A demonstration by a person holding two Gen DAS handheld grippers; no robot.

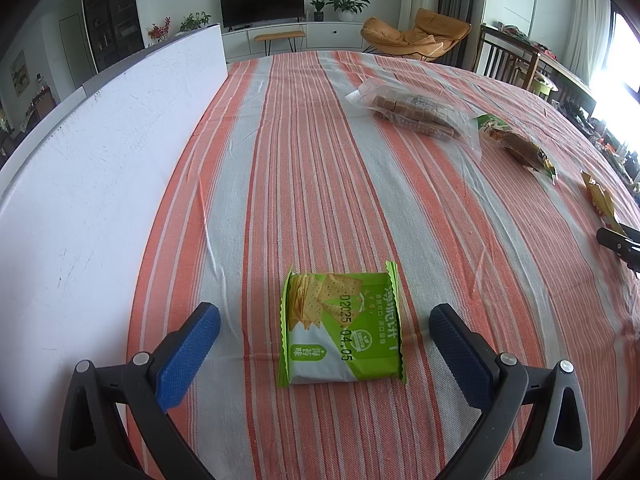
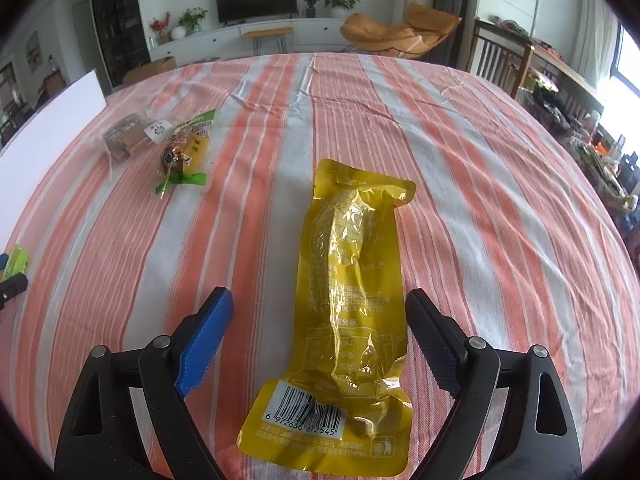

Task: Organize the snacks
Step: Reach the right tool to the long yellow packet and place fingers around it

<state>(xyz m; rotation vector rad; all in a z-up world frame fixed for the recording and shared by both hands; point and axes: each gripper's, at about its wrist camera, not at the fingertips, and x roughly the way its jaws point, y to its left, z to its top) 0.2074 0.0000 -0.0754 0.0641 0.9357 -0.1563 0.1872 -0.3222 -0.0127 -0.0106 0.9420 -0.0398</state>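
Two packets — cracker pack (image 1: 342,326) "D2025.04.05", yellow pouch (image 2: 348,304) barcode

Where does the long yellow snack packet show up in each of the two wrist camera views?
Left wrist view: the yellow packet is only partly seen at the far right edge, lying on the striped cloth.
Right wrist view: it lies lengthwise at the bottom centre, between the open fingers of the right claw, barcode end nearest the camera.
Shared landmark: the clear bag of brown biscuits.

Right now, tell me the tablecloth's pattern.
The woven tablecloth has orange, white and grey stripes, clearest in the right wrist view.
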